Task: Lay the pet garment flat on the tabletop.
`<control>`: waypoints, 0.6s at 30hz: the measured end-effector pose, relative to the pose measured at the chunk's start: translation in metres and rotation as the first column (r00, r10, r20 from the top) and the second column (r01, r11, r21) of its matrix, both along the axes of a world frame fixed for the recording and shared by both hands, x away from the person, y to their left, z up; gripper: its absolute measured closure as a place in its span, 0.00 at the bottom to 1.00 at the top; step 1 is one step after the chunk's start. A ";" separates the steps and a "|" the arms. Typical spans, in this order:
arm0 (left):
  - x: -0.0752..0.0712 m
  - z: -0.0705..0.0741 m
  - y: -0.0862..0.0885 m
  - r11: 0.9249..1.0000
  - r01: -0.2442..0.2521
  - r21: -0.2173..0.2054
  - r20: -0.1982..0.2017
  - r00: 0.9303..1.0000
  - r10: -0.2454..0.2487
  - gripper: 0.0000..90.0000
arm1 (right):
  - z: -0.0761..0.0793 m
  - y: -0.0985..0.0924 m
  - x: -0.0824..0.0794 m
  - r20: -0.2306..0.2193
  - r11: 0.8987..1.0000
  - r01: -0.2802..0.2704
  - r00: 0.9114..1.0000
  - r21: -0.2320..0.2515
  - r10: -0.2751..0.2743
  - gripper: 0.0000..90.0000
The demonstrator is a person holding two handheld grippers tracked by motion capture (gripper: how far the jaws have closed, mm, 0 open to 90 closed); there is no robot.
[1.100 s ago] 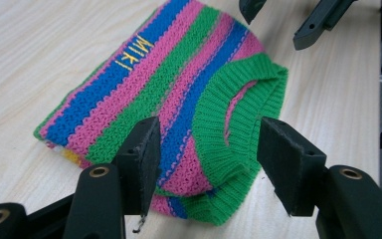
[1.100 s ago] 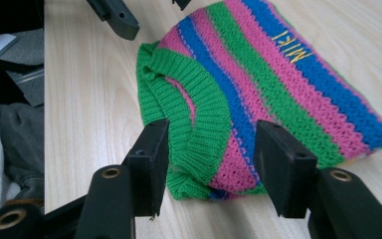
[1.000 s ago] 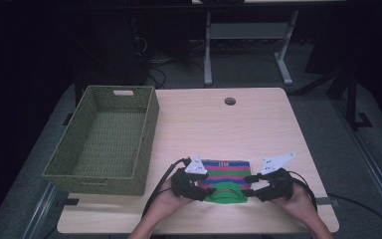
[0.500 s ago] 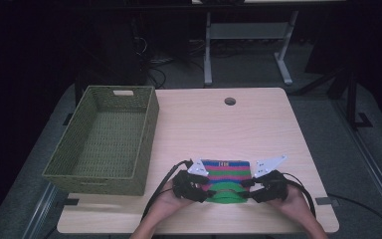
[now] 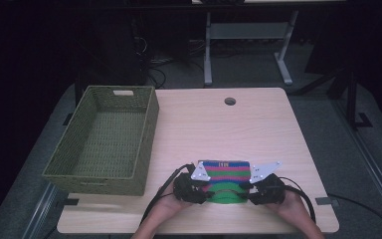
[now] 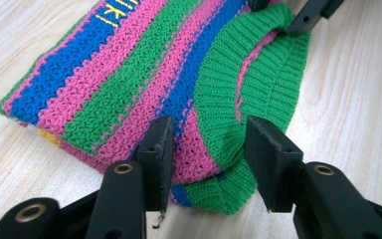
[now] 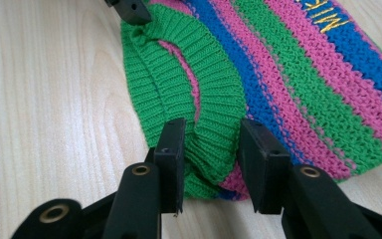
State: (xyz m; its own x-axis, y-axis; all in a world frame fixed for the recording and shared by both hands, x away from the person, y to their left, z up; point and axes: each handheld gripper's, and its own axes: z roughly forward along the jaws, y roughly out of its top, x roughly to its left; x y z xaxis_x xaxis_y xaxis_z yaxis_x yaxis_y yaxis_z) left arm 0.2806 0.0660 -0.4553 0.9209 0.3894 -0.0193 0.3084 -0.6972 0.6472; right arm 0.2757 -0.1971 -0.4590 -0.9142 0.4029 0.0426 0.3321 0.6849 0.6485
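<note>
At the near edge of the table (image 5: pixel 258 124), a folded striped sweater (image 5: pixel 225 171) lies flat, pink, blue and green bands with yellow lettering on the far blue stripe. Its green ribbed collar (image 5: pixel 225 195) faces the person. Left gripper (image 5: pixel 205 191) sits at the collar's left corner; in the left gripper view its jaws stand apart on either side of the bunched corner of sweater (image 6: pixel 144 74) and collar (image 6: pixel 258 84), not pressed closed, left jaw touching the knit. Right gripper (image 5: pixel 245 194) is at the collar's right corner; in the right gripper view its jaws also stand apart with the collar (image 7: pixel 189 69) fold between them, fabric touching both inner faces but not squeezed flat. Sweater (image 7: pixel 303 69) rests on the wood. A green woven basket (image 5: pixel 104 142) stands on the table's left side, well apart from the sweater. Both hands hold the grippers from below.
</note>
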 end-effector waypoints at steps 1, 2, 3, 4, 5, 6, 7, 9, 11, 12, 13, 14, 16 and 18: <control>-0.001 0.000 -0.001 1.000 -0.005 0.009 0.005 1.000 0.005 0.63 | 0.000 0.001 -0.001 0.001 1.000 0.000 1.000 -0.007 0.000 0.70; -0.001 0.000 -0.001 1.000 -0.005 0.009 0.005 1.000 0.005 0.64 | 0.000 0.001 -0.003 0.001 1.000 0.004 1.000 -0.008 -0.004 0.70; -0.002 0.001 -0.002 1.000 -0.008 0.017 0.006 1.000 0.008 0.64 | 0.000 0.001 -0.003 0.001 1.000 0.004 1.000 -0.008 -0.004 0.70; -0.005 0.001 -0.004 1.000 -0.001 0.028 0.011 1.000 0.001 0.65 | 0.000 0.002 -0.003 0.007 1.000 0.003 1.000 -0.015 -0.003 0.71; -0.009 0.000 -0.006 0.999 0.006 0.049 0.039 0.999 -0.008 0.68 | 0.000 0.002 -0.005 0.014 1.000 0.007 1.000 -0.016 -0.007 0.72; -0.011 0.001 -0.007 0.998 0.009 0.058 0.049 0.999 -0.012 0.68 | 0.001 0.002 -0.006 0.003 1.000 0.012 1.000 -0.015 -0.012 0.73; -0.011 0.001 -0.007 0.998 0.009 0.058 0.049 0.999 -0.012 0.69 | 0.001 0.002 -0.006 0.003 1.000 0.012 1.000 -0.015 -0.012 0.73; -0.012 0.002 -0.007 0.998 0.016 0.069 0.053 0.998 -0.019 0.72 | 0.001 0.000 -0.005 -0.013 1.000 0.008 1.000 -0.004 -0.008 0.74; -0.013 0.001 -0.007 0.998 0.018 0.066 0.048 0.999 -0.021 0.74 | 0.002 -0.001 -0.006 -0.028 1.000 0.007 1.000 0.002 -0.007 0.75; -0.013 0.001 -0.007 0.998 0.018 0.066 0.048 0.999 -0.021 0.74 | 0.003 0.000 -0.006 -0.037 1.000 0.012 0.999 0.009 -0.012 0.76; -0.013 0.001 -0.007 0.998 0.018 0.066 0.049 0.999 -0.021 0.74 | 0.003 0.000 -0.006 -0.037 1.000 0.012 0.999 0.009 -0.012 0.76; -0.013 0.002 -0.007 0.997 0.020 0.068 0.050 0.998 -0.023 0.75 | 0.003 -0.001 -0.006 -0.033 1.000 0.009 0.999 0.004 -0.009 0.77; -0.013 0.002 -0.007 0.997 0.029 0.077 0.051 0.998 -0.033 0.76 | 0.003 -0.001 -0.007 -0.032 1.000 0.008 0.999 0.002 -0.008 0.77; -0.014 0.003 -0.007 0.997 0.030 0.075 0.050 0.998 -0.034 0.79 | 0.003 -0.001 -0.006 -0.037 1.000 0.011 0.999 0.011 -0.010 0.79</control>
